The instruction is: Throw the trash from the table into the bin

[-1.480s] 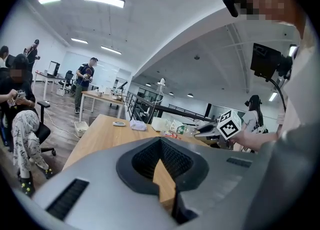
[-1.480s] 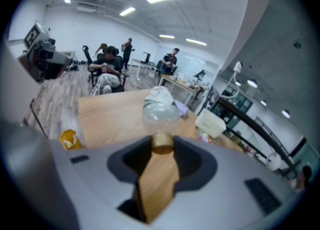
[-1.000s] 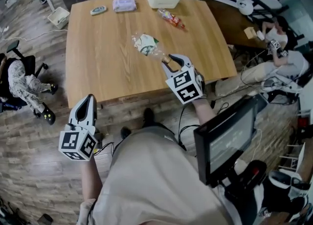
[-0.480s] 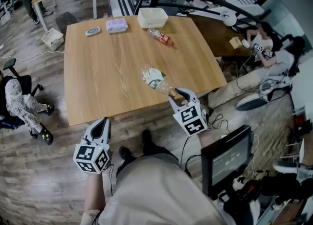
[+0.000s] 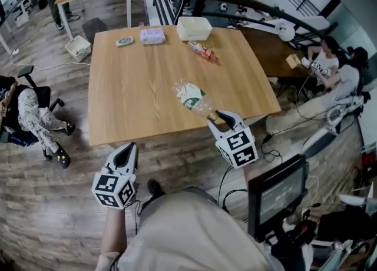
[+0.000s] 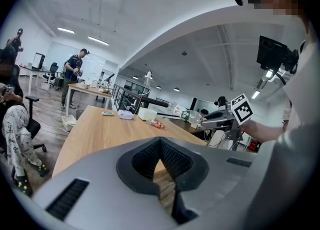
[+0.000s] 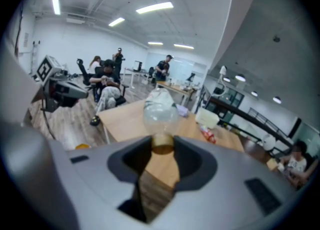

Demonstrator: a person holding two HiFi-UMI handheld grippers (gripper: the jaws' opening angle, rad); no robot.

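A crushed clear plastic bottle (image 5: 191, 96) with a green label hangs over the near edge of the wooden table (image 5: 129, 87). My right gripper (image 5: 215, 116) is shut on its brown cap end. In the right gripper view the bottle (image 7: 160, 109) sticks straight out from between the jaws of my right gripper (image 7: 162, 146). My left gripper (image 5: 125, 149) is over the floor, just short of the table's front edge, shut and holding nothing. In the left gripper view my left gripper (image 6: 160, 149) has its jaws together, with the tabletop beyond them.
At the table's far side lie a red snack wrapper (image 5: 203, 52), a white container (image 5: 194, 28), a plastic-wrapped pack (image 5: 152, 36) and a small flat object (image 5: 124, 41). A monitor (image 5: 277, 190) stands at my right. One person sits in a chair (image 5: 29, 116) at left, others at right.
My right gripper has drawn the bottle back from the middle of the table to its near edge. My left gripper has shifted slightly along the table's front edge, still shut.
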